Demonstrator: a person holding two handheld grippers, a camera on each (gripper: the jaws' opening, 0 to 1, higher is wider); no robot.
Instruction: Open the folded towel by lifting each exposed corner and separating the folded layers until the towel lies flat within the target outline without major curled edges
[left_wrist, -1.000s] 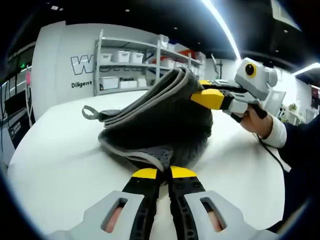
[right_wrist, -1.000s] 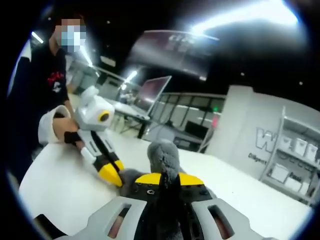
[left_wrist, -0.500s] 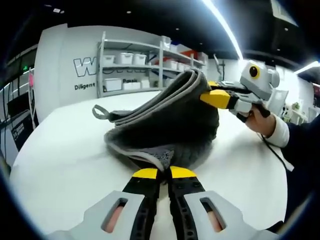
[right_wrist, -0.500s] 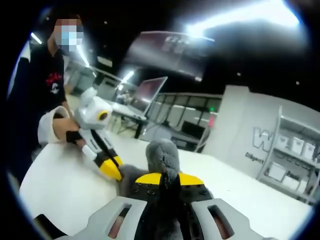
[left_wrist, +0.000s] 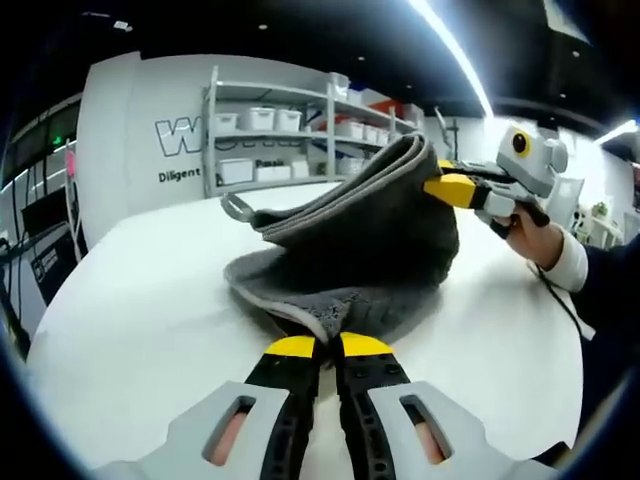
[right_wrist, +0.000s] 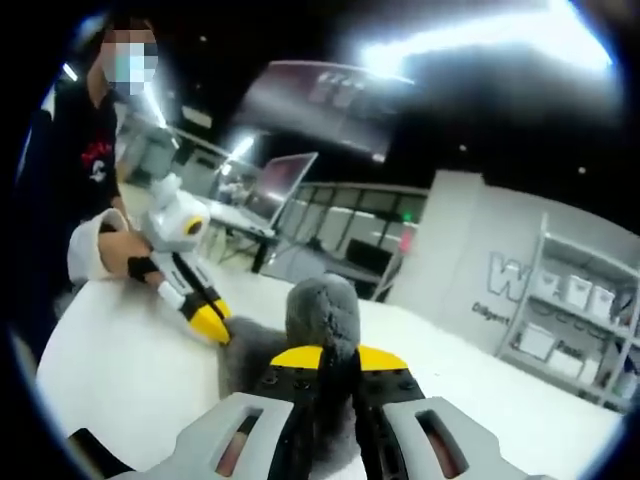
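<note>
In the left gripper view, a white wall with large lettering fills the upper left, and beside it a shelving unit (left_wrist: 300, 130) carries white bins (left_wrist: 262, 118) whose contents cannot be made out. Below spreads the white bench (left_wrist: 130, 330), with the grey towel (left_wrist: 350, 250) heaped at the centre of the frame, its hanging loop (left_wrist: 235, 208) sticking out on the left. At bottom centre the left gripper (left_wrist: 329, 346) is clenched on the towel's near hem, its yellow tips pressed together over the cloth. At upper right the right gripper (left_wrist: 450, 188) pinches the towel's lifted edge, raising the upper layers clear of the bench; a hand (left_wrist: 535, 240) holds it. In the right gripper view, the person (right_wrist: 95, 150) stands at the left, the left gripper (right_wrist: 210, 320) touches the towel's (right_wrist: 320, 310) low left part, and the right gripper (right_wrist: 338, 358) at bottom centre grips a rising fold of cloth.
</note>
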